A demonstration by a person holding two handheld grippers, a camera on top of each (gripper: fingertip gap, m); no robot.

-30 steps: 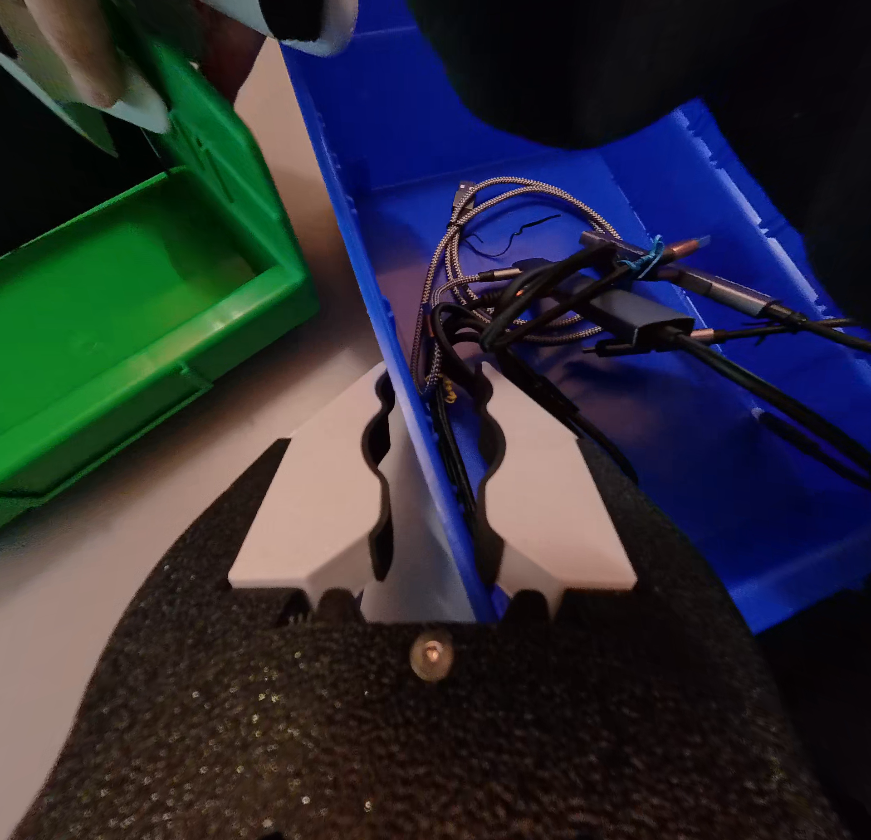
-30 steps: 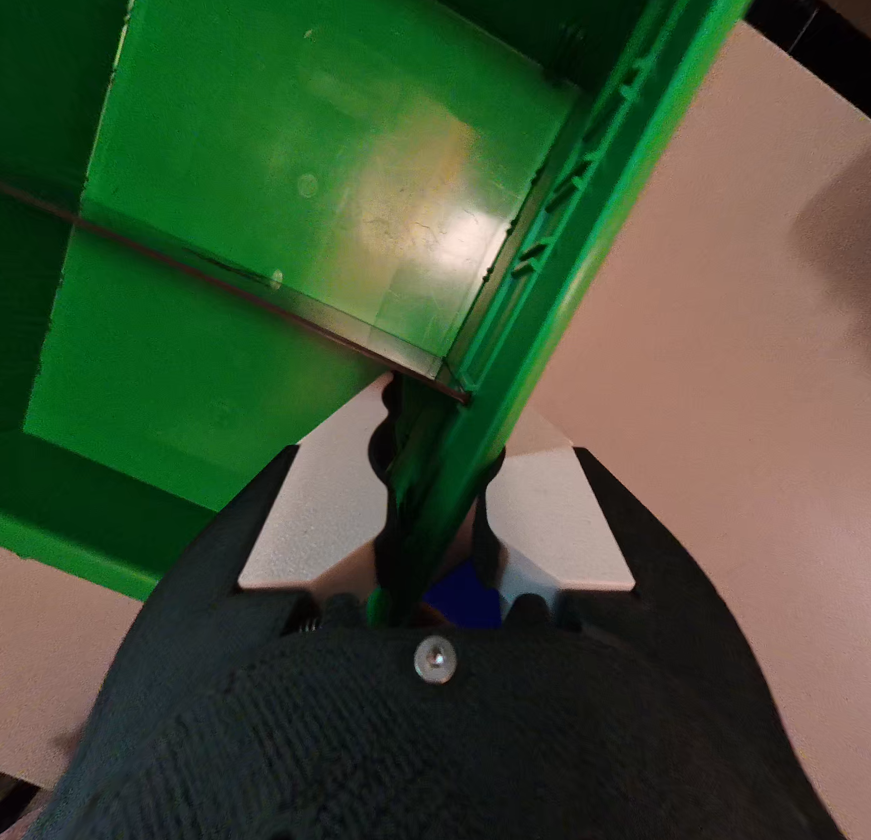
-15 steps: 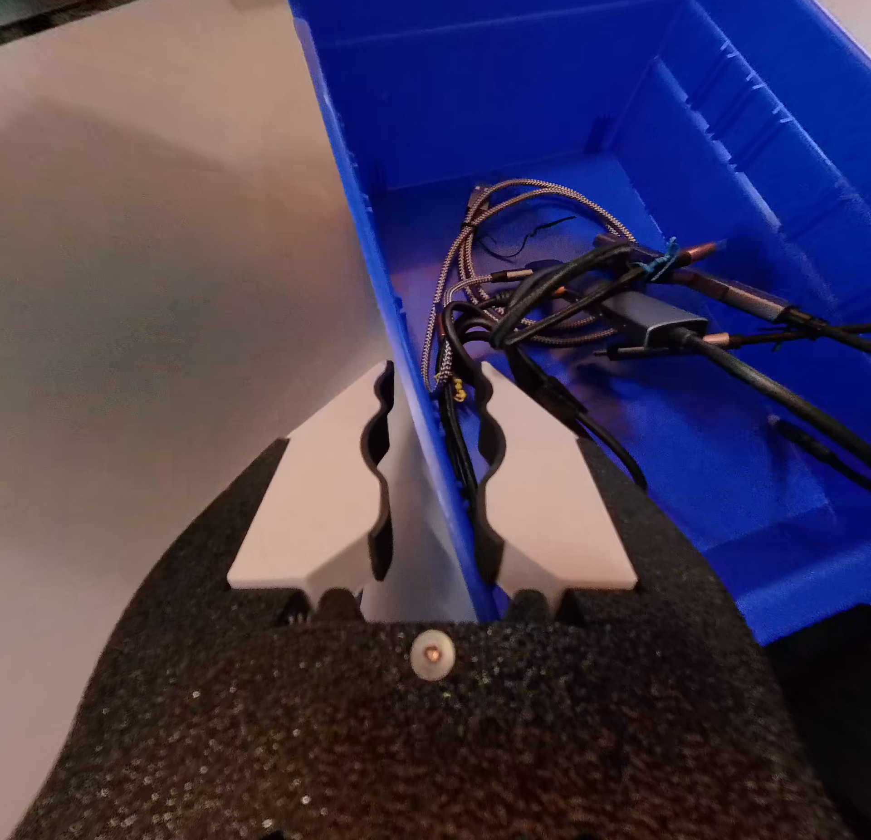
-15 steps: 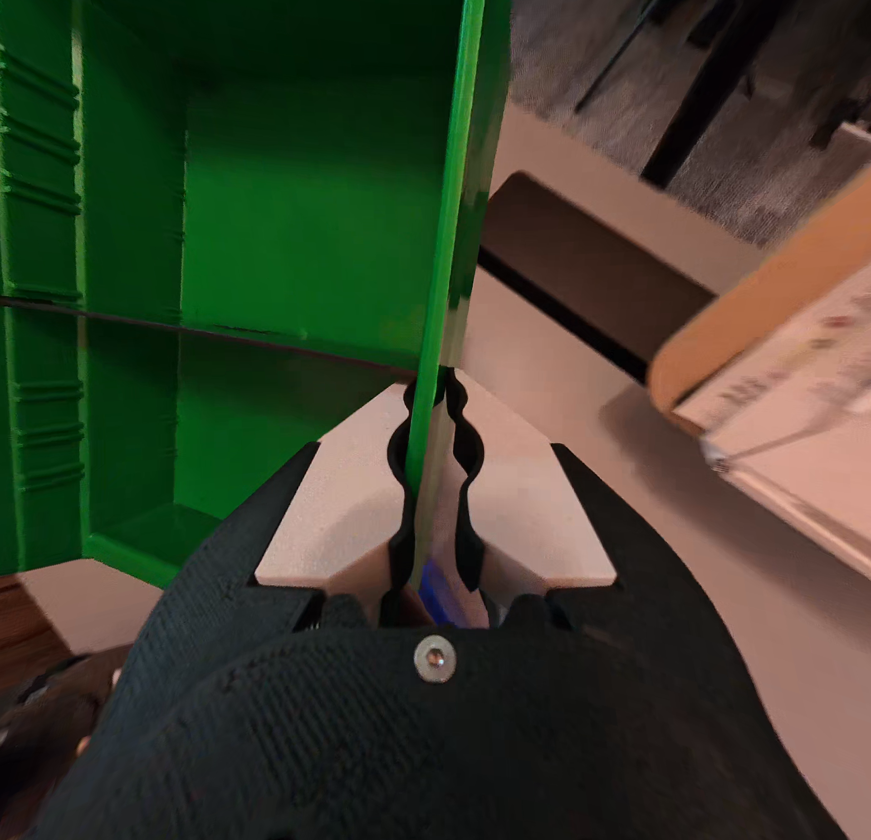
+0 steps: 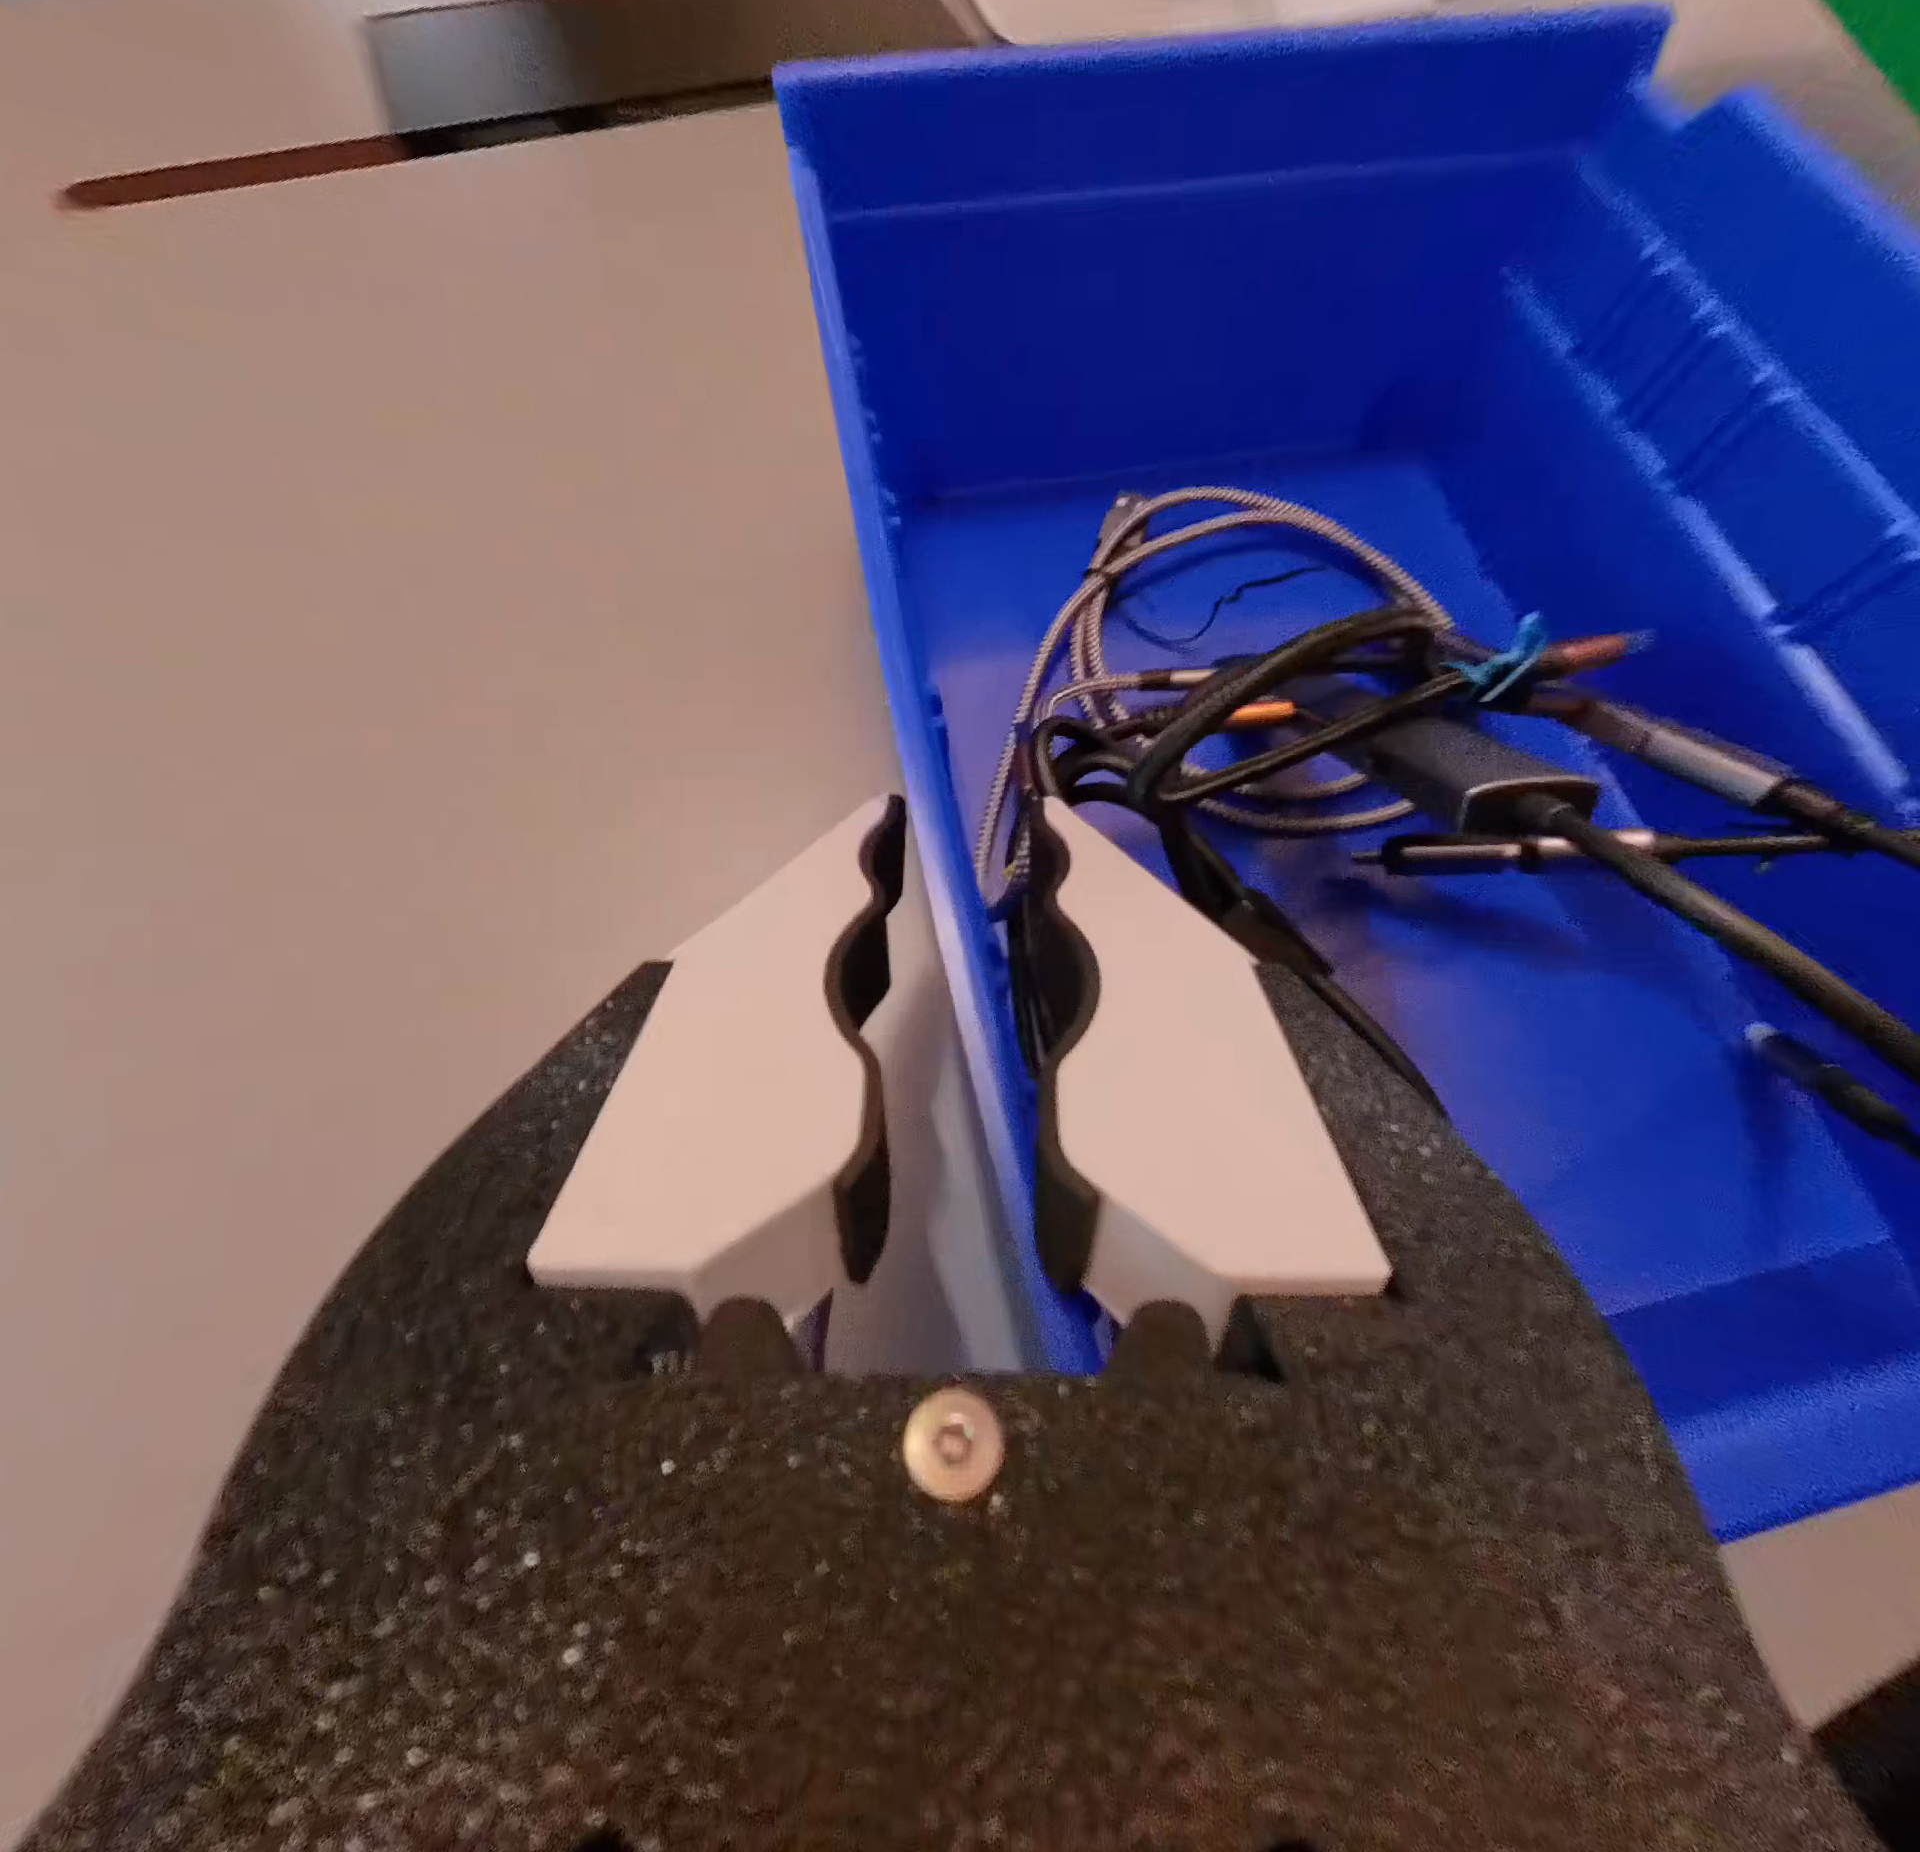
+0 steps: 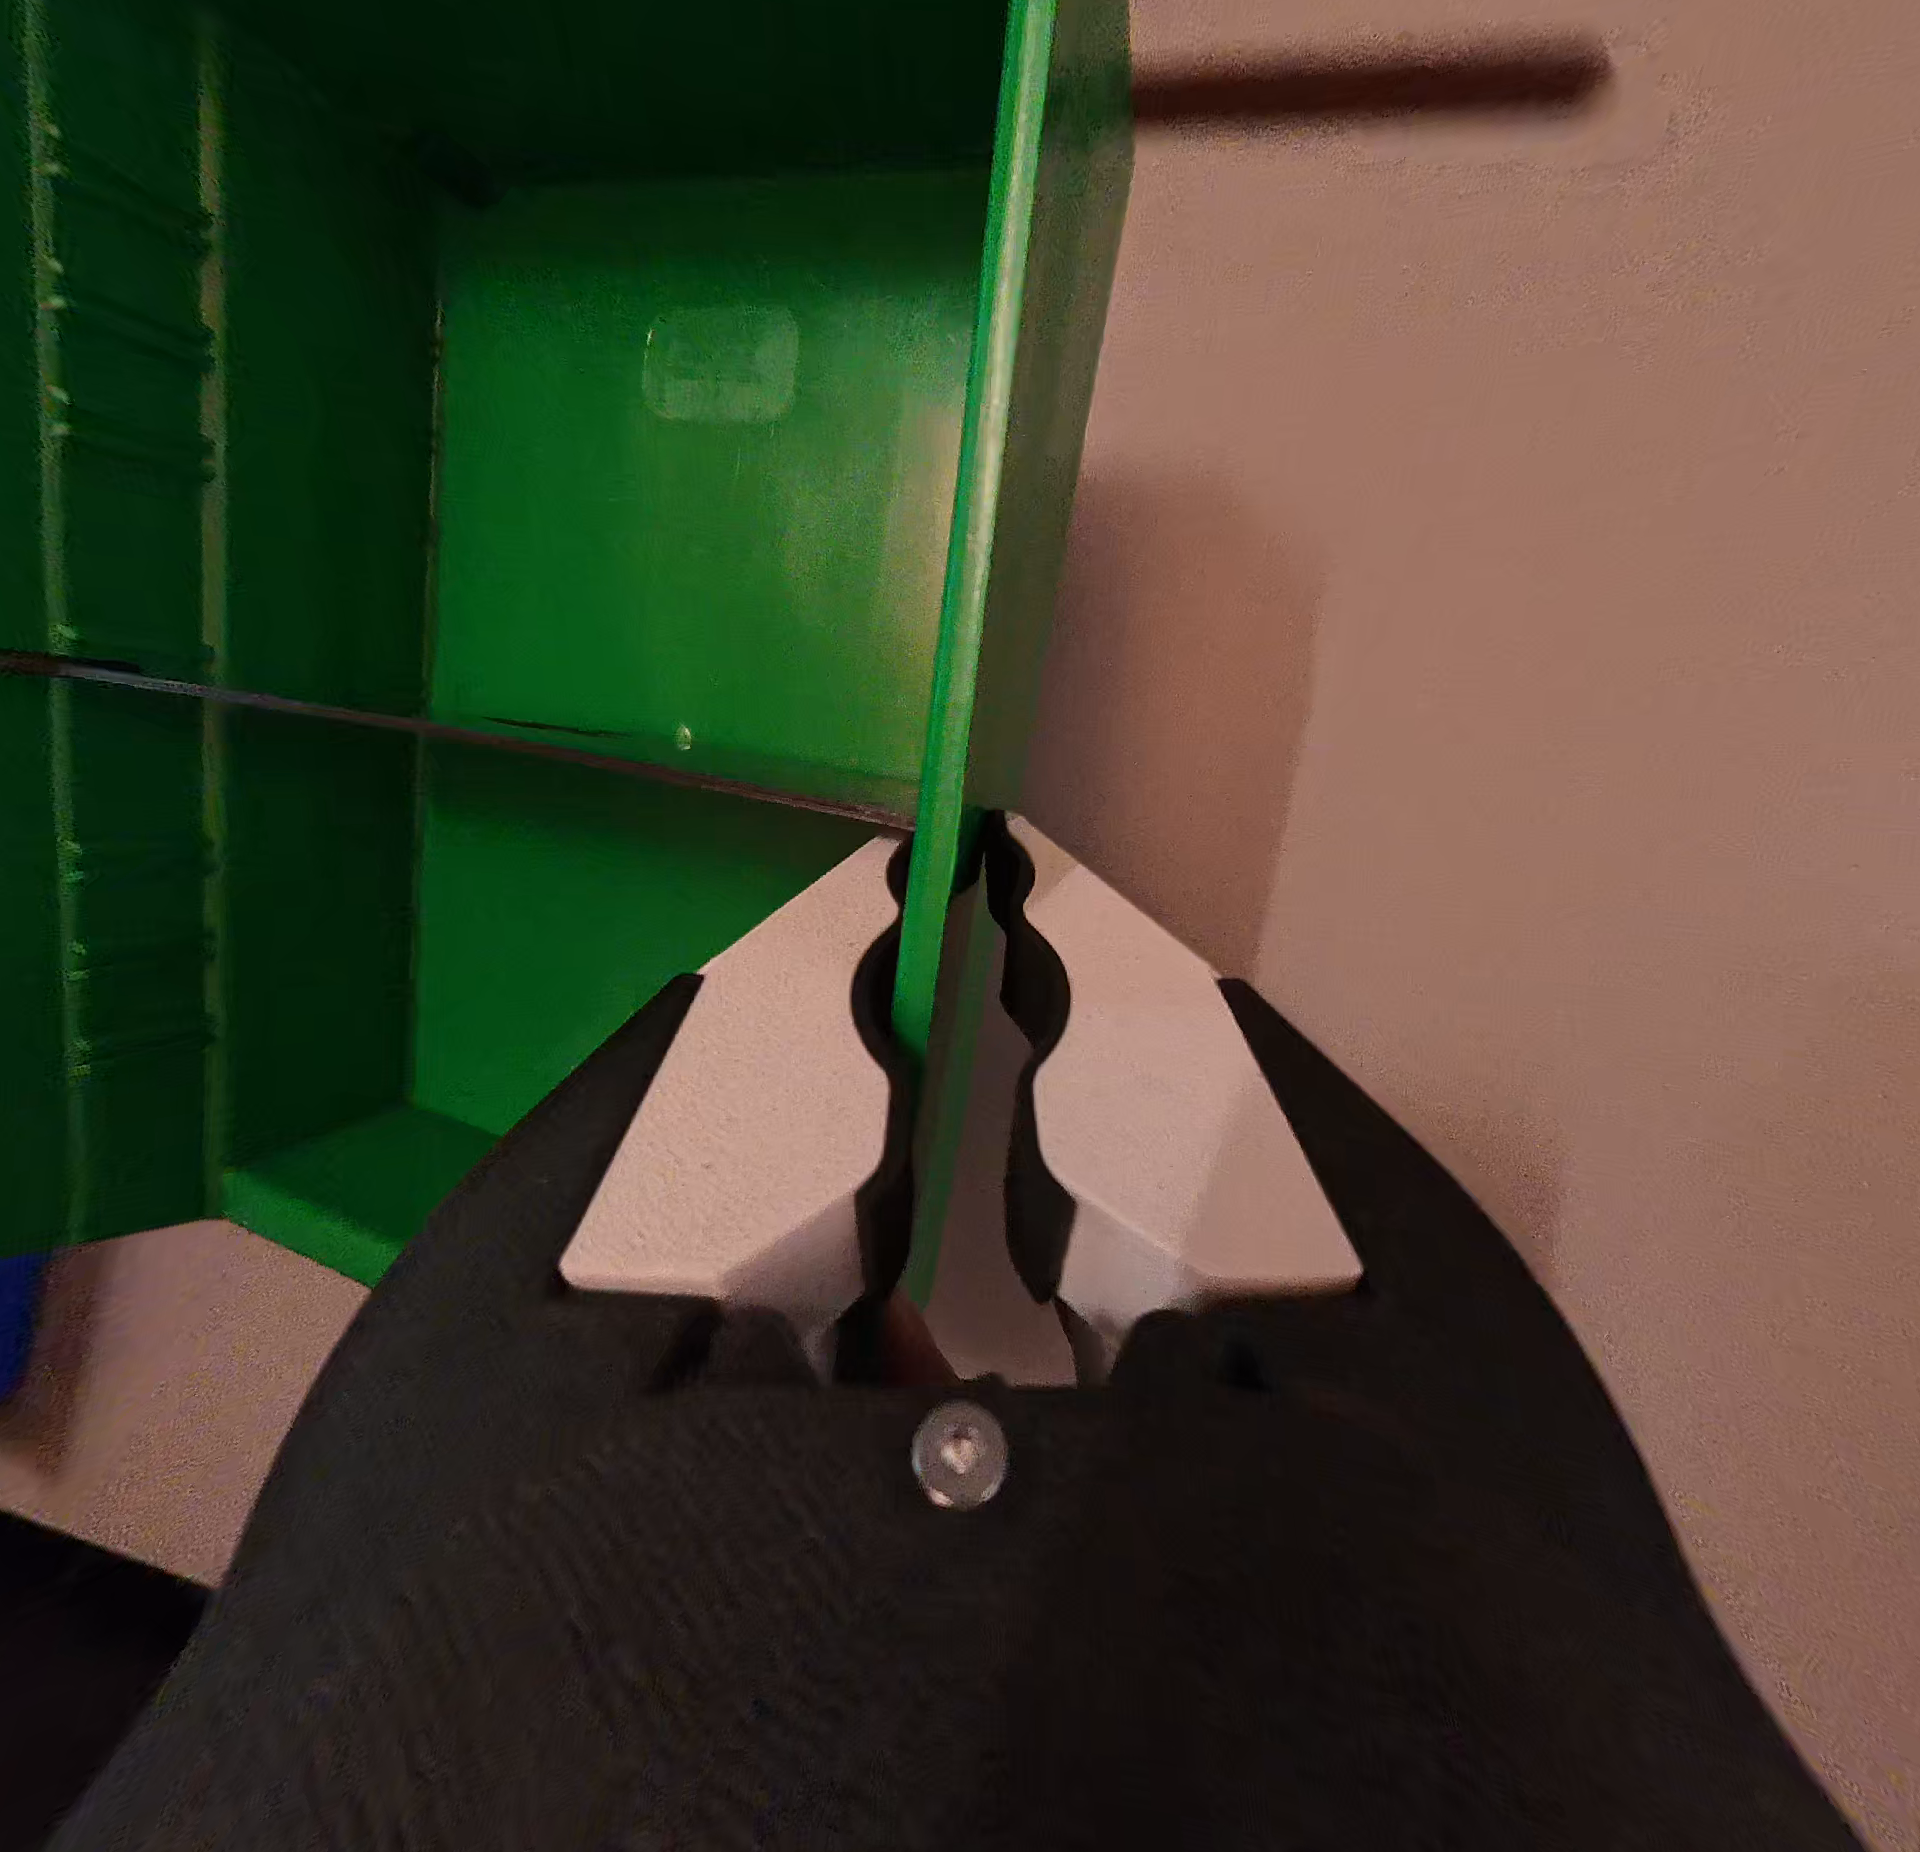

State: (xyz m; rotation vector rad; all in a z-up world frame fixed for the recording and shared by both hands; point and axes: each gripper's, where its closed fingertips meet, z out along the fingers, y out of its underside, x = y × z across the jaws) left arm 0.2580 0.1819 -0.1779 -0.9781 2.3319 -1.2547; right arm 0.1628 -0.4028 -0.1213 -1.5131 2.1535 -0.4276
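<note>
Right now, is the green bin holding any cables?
No: in the right wrist view the green bin shows only bare walls and floor, while the cables lie in the blue bin.

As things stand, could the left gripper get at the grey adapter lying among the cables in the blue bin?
Probably not yet. The left gripper is clamped on the blue bin side wall, so it is occupied. The grey adapter lies uncovered atop the cables, open from above.
</note>
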